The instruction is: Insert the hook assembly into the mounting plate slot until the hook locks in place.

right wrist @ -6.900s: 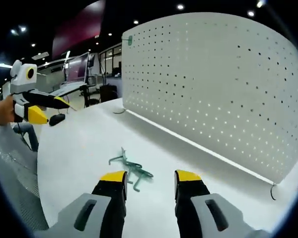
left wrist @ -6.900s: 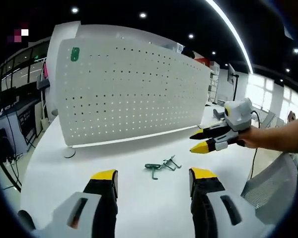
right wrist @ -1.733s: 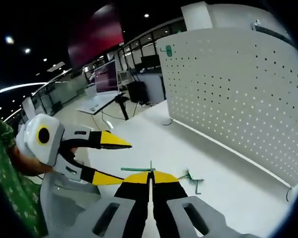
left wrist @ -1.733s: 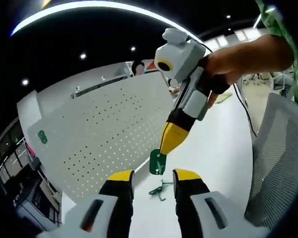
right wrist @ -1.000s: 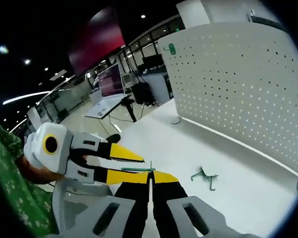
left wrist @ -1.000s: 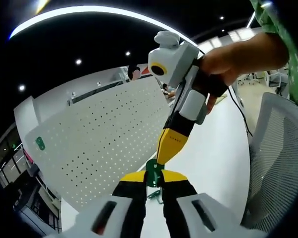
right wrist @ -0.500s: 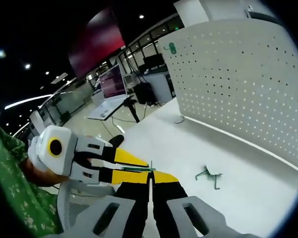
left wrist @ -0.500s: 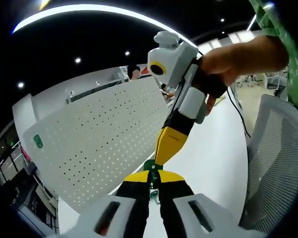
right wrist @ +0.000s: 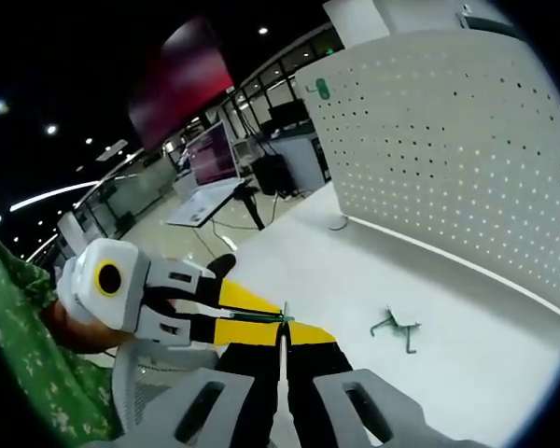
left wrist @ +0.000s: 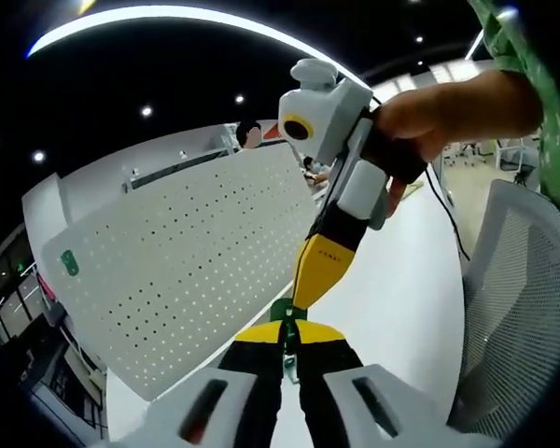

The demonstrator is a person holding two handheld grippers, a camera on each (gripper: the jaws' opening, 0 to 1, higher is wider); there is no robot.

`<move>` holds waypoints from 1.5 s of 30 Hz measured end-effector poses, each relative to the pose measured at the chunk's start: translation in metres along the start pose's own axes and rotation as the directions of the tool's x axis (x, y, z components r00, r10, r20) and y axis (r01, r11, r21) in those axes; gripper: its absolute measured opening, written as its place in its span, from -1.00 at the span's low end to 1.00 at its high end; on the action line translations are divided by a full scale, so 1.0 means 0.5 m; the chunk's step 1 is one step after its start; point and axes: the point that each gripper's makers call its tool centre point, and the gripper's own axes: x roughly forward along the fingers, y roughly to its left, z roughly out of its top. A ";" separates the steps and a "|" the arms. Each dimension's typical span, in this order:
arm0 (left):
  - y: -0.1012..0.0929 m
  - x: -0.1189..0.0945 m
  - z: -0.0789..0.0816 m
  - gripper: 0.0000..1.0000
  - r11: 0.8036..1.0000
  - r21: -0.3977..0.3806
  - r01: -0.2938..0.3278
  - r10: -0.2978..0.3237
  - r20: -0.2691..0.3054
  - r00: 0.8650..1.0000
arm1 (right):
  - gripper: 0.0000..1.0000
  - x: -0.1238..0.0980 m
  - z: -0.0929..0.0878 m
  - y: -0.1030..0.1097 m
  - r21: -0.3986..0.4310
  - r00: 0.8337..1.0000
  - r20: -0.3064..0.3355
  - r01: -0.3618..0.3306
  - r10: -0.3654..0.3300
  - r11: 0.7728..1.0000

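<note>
A small green mounting plate (left wrist: 282,310) is held up in the air between both grippers. My left gripper (left wrist: 285,329) is shut on its lower edge, and my right gripper (left wrist: 304,291) reaches down from the upper right, shut on its top. In the right gripper view the plate (right wrist: 254,318) shows edge-on as a thin green strip, pinched by my right gripper (right wrist: 282,333) and by the left gripper (right wrist: 266,315) coming from the left. Loose green hooks (right wrist: 398,329) lie on the white table (right wrist: 476,355) below. A second green plate (left wrist: 68,262) hangs on the white pegboard (left wrist: 177,266).
The pegboard (right wrist: 448,159) stands upright along the table's far side, with the mounted green plate (right wrist: 322,90) near its top corner. A grey mesh chair (left wrist: 513,308) stands beside the table. A person's hand and green sleeve (left wrist: 467,103) hold the right gripper.
The right gripper took a green plate off the table and lifted it; the left gripper shut on it about a second ago. In the last half second both hold still.
</note>
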 end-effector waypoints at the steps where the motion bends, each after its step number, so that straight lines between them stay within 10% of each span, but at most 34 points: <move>1: 0.000 0.000 0.000 -0.92 1.000 -0.002 -0.001 0.001 0.001 1.000 | -1.00 0.000 0.000 0.000 0.007 1.000 0.001 0.000 0.000 1.000; 31: 0.011 -0.002 -0.008 -0.93 0.994 -0.112 -0.016 0.016 -0.002 1.000 | -0.54 -0.020 0.027 -0.022 -0.140 0.989 0.124 0.100 -0.083 0.985; 45: 0.007 -0.001 -0.012 -0.93 0.989 -0.145 -0.007 0.006 -0.007 1.000 | 0.19 -0.030 0.010 -0.052 -0.163 0.974 0.168 0.180 -0.152 0.970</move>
